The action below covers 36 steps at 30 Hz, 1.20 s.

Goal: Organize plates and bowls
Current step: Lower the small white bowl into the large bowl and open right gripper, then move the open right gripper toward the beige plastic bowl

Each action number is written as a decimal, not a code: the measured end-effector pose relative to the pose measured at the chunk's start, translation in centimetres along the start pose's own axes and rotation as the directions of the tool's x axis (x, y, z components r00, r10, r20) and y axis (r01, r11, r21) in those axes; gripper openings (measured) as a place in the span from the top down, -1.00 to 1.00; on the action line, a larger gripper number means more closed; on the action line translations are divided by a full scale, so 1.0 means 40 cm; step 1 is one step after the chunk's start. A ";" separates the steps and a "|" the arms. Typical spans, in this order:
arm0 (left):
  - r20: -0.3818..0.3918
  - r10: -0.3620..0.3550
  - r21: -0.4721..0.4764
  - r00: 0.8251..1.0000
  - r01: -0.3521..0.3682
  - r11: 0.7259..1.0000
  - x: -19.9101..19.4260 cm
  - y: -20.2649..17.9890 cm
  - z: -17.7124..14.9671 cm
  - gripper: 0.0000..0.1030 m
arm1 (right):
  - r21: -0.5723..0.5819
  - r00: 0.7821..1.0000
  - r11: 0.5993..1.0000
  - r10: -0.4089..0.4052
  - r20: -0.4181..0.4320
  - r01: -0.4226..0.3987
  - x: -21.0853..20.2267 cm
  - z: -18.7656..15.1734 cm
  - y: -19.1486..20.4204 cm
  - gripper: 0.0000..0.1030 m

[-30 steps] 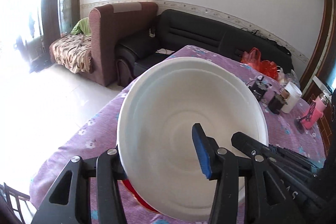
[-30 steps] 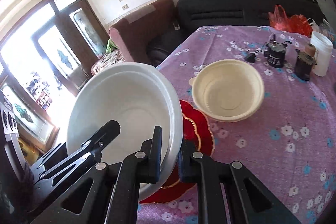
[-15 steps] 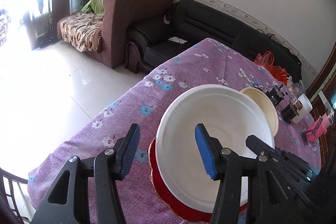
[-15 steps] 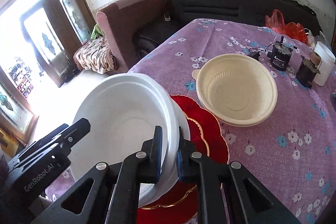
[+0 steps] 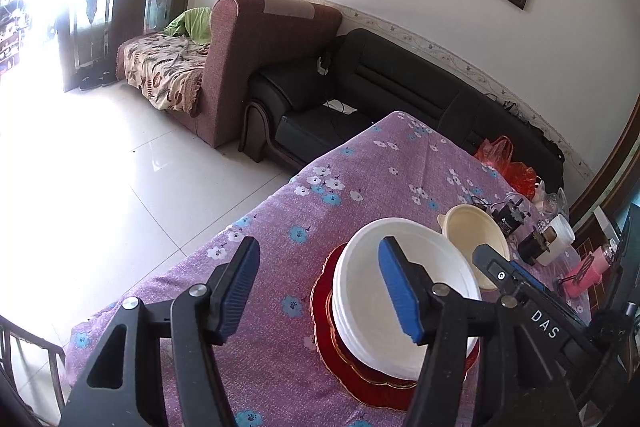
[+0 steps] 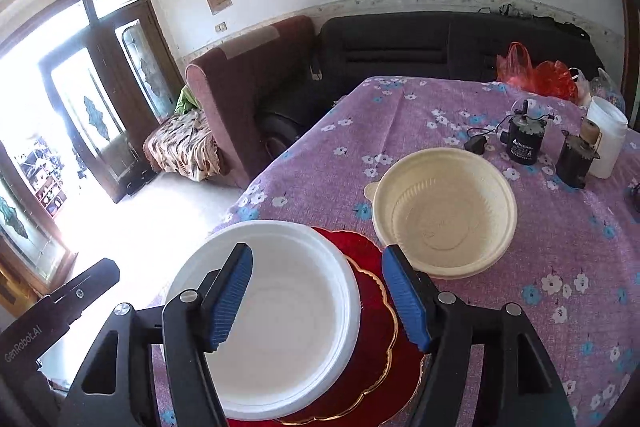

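A stack of white bowls (image 6: 288,315) rests on a red gold-rimmed plate (image 6: 380,327) near the table's front left. A cream bowl (image 6: 444,211) stands just behind it. My right gripper (image 6: 318,297) has its jaws opening; the white stack's right rim lies in the gap, and the blue pads stand clear of it. In the left wrist view the white bowls (image 5: 360,307) sit on the red plate (image 5: 322,311), with the cream bowl (image 5: 472,239) beyond. My left gripper (image 5: 320,287) is drawn back to their left. Its jaws are opening with nothing between them.
The purple flowered tablecloth (image 6: 560,267) drops off at the left edge toward a tiled floor. Two small black devices (image 6: 524,139), a white jar (image 6: 608,135) and a red bag (image 6: 536,71) stand at the back right. A pink bottle (image 5: 584,271) lies far right.
The white bowl, held up by both grippers a second ago, now rests on the red plate. My left gripper let go and pulled back left; my right gripper has opened off the rim.
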State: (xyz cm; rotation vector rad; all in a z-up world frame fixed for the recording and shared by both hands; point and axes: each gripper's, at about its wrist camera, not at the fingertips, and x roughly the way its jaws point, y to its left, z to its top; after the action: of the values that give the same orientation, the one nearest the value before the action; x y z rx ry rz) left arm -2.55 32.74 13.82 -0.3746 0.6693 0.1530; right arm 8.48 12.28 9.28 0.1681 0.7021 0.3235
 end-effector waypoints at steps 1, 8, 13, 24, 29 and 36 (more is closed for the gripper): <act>0.004 -0.004 -0.003 1.000 0.004 1.000 -0.005 0.000 -0.001 -0.24 | 0.004 1.000 1.000 -0.007 0.013 0.007 -0.012 0.003 -0.002 -0.40; 0.014 -0.020 0.021 1.000 0.020 1.000 -0.025 -0.016 -0.013 -0.26 | 0.079 0.998 0.996 -0.033 0.052 0.029 -0.098 -0.011 -0.053 -0.40; 0.101 0.064 0.087 0.993 -0.073 0.994 -0.078 -0.059 -0.043 -0.49 | 0.091 0.998 0.995 -0.042 0.046 0.038 -0.143 -0.057 -0.079 -0.41; 0.217 0.064 0.235 0.974 -0.116 0.965 -0.185 -0.189 -0.102 -0.83 | 0.086 0.996 0.995 -0.050 0.067 0.045 -0.230 -0.142 -0.097 -0.45; 0.218 0.046 0.277 0.975 -0.107 0.955 -0.204 -0.231 -0.131 -0.84 | 0.102 0.994 0.994 -0.056 0.091 0.046 -0.274 -0.154 -0.120 -0.47; 0.223 0.010 0.323 0.975 -0.084 0.943 -0.238 -0.287 -0.163 -0.84 | 0.126 0.988 0.990 -0.078 0.135 0.061 -0.348 -0.169 -0.162 -0.50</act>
State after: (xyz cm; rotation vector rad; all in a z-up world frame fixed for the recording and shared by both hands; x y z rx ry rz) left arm -10.73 19.46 18.45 -0.0157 0.4744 0.1223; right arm -4.43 1.68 10.93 0.2785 0.5880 0.2000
